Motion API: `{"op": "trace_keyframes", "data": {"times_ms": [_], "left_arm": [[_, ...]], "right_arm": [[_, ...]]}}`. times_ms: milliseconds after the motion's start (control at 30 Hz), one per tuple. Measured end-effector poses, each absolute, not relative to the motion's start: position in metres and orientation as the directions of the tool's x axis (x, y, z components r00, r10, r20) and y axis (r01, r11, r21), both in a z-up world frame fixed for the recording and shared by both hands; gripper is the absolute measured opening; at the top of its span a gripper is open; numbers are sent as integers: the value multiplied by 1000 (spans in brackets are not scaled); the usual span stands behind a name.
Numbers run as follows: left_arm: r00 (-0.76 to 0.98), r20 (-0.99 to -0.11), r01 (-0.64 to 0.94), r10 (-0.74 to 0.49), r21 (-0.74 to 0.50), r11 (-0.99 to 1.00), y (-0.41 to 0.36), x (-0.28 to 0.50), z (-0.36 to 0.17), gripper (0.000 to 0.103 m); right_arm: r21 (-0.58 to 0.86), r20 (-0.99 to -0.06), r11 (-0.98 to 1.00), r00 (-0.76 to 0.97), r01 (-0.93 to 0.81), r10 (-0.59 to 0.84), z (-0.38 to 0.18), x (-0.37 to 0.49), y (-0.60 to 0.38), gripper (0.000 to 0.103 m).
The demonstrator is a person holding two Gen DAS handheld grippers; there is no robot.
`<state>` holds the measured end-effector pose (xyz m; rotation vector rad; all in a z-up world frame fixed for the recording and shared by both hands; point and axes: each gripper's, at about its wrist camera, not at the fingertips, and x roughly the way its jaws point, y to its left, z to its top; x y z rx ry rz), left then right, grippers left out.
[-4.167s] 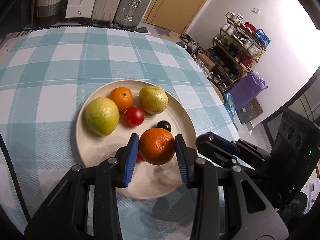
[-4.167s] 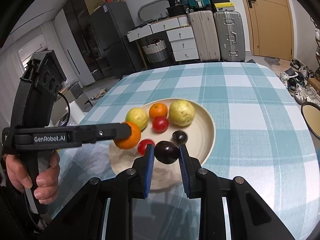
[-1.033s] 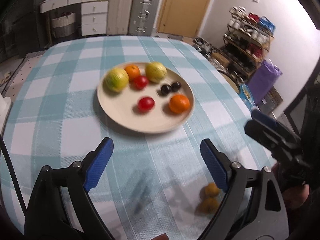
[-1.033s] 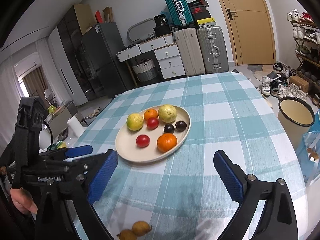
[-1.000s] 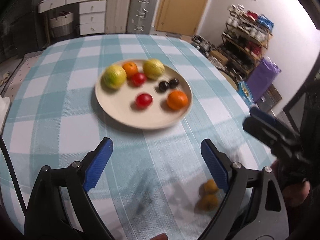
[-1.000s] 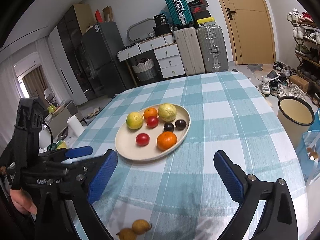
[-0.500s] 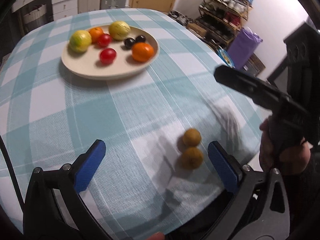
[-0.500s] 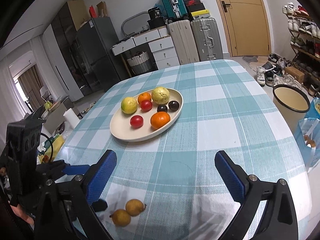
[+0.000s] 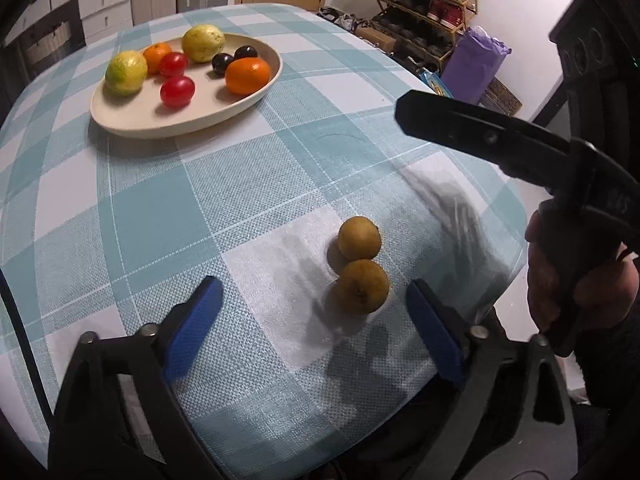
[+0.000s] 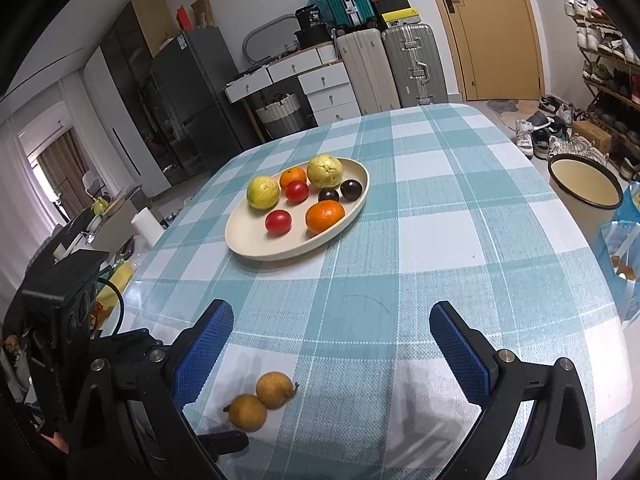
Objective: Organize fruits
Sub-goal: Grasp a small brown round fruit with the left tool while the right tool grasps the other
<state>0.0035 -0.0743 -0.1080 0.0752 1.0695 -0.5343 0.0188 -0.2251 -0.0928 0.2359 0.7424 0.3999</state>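
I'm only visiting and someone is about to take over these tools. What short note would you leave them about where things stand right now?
Left hand-held gripper: empty, jaws closing, the nearer brown fruit lies between the pads but untouched.
Right hand-held gripper: open, empty, above bare tablecloth.
On the plate: two yellow-green fruits, two oranges, two red fruits, two dark plums.
Off the plate: the nearer brown fruit and a second brown fruit, touching each other near the table's edge.
Done: eight fruits are on the plate.
Left: probably pick up both brown fruits and add them to the plate.

Two brown fruits lie touching beside the wide-spread right claw.
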Motion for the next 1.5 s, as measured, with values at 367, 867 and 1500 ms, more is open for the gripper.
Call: {"op": "trace_keyframes", "data": {"times_ms": [367,867,1500], "left_arm": [[328,-823,495,-464,-269,826,-77,1,-108,40],[360,-784,465,-505,-318,826,-50,7,-95,24],[484,-755,338,-442,-305,890,19,22,-73,24]], "right_arm": [[351,-621,898,651,-266,436,-99,17,-224,101],[354,-631,900,644,-256,431,-102,13,-227,101],[238,-661,888,605,-393,444,-123,-10,-180,99]]}}
